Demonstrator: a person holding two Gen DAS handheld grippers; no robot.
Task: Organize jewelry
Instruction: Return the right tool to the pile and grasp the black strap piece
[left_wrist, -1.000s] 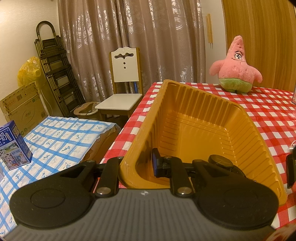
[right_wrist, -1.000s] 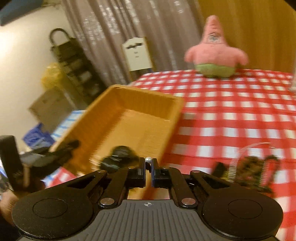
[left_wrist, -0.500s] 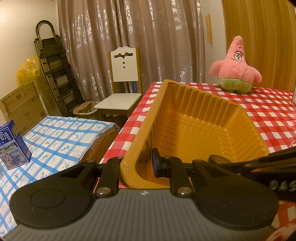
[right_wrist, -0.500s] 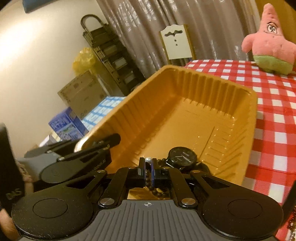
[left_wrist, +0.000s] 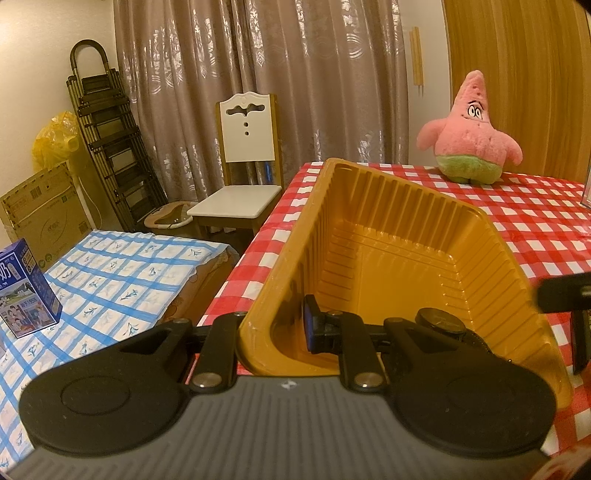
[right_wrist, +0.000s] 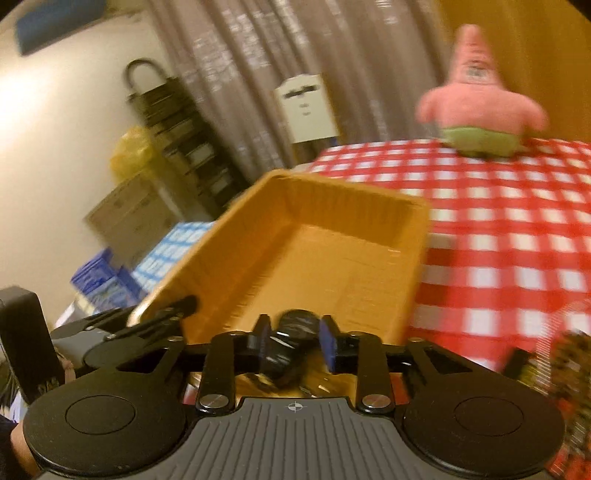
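Here: left gripper (left_wrist: 275, 332) clamped on the near-left corner wall of an orange tray (left_wrist: 491, 236), one finger outside, the other finger (left_wrist: 309, 328) inside — fingers clenched on the rim. Tray resting on the red-checked desk (left_wrist: 535, 218), long side running away from the camera. Inside, at the near end, a black watch (left_wrist: 439, 320) lying on the tray floor by the right wall. At the right edge of the left view, a dark blurred part of the other tool beside the tray.

Right gripper (right_wrist: 295, 341) hovering over the tray's near end, fingers spread apart and released, nothing pinched between them. Just beyond and below the gap, a dark blurred object, probably the watch; cannot tell more through the motion blur. To the right on the desk, a dark patterned item (right_wrist: 561, 365), too smeared to name.

Further back: pink plush (left_wrist: 471, 133) standing at the far desk edge, white chair (left_wrist: 243, 170) beside the desk, folded ladder (left_wrist: 110, 147) against the curtain, blue box (left_wrist: 24, 291) on a blue-checked cloth.
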